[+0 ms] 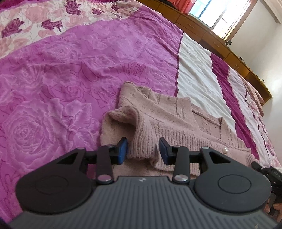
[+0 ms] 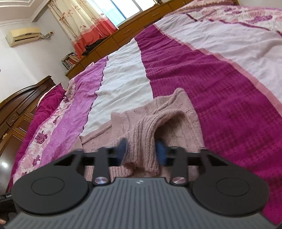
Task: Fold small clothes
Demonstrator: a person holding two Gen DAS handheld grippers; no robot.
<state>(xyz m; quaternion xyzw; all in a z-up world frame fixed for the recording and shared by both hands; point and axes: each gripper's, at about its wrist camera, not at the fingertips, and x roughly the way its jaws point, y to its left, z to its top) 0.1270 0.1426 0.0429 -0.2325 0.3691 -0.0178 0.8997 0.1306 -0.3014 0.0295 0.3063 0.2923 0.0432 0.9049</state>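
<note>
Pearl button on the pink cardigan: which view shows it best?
Left wrist view: the pearl button sits sharp on the ribbed hem of the cardigan. The right wrist view shows the cardigan but no button.

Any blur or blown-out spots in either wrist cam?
Left wrist: sharp; pads and sweater crisp, window blown out. Right wrist: motion blur on the fingertips and linkage, sweater softer, window overexposed. Both show fisheye bending at the edges.
</note>
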